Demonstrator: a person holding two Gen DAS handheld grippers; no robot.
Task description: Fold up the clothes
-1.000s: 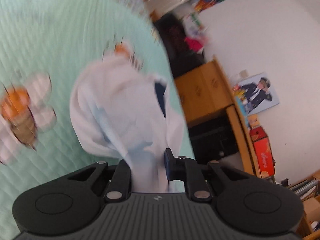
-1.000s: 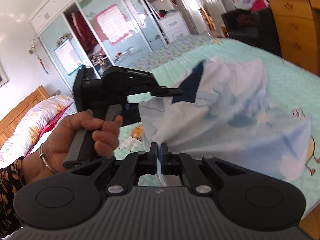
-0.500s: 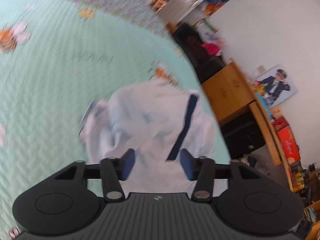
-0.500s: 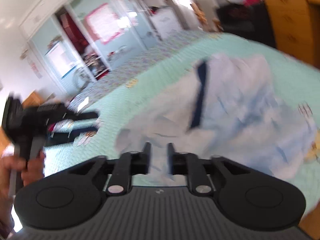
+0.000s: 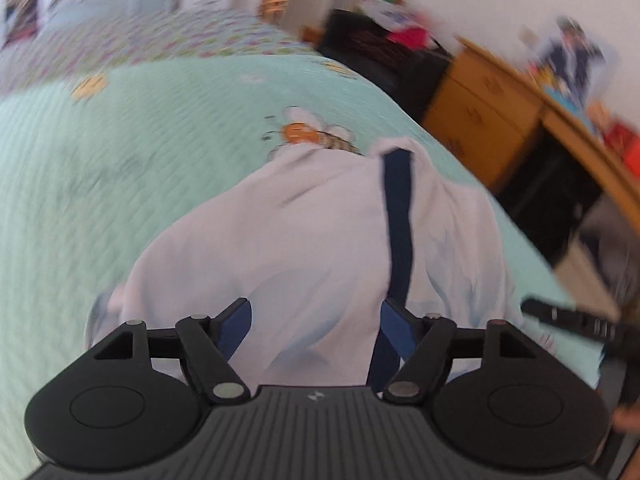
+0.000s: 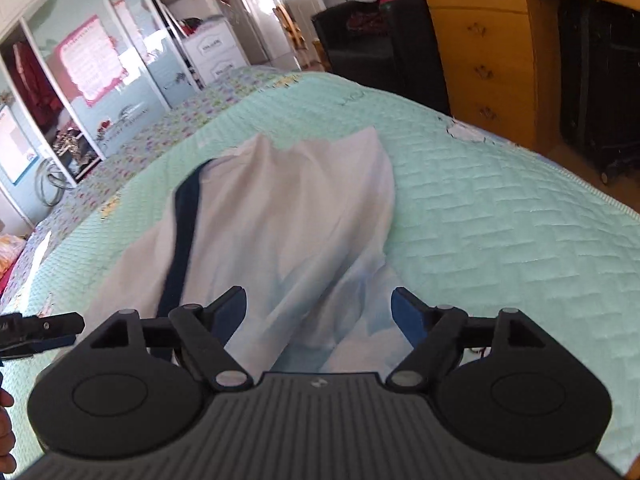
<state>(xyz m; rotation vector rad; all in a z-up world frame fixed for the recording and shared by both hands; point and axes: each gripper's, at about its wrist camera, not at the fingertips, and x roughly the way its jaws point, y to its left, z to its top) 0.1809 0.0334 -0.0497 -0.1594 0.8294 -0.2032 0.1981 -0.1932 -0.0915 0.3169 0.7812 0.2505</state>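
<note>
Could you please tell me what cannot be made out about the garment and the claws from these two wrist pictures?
- Near edge of the white garment: hidden in both views behind each claw's black body.
- Garment type and its folds: unclear; left wrist view is motion-blurred.
- Left claw: in the right wrist view, cut off by the left edge.
- Right claw: in the left wrist view, blurred at the right edge.

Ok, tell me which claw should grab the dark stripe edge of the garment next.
Left, probably. The left claw, jaws opening and pressing on nothing, has the dark stripe running right up to its right-hand finger. The right claw, also opening, sees the stripe off beyond its left-hand finger on the pale garment.
</note>
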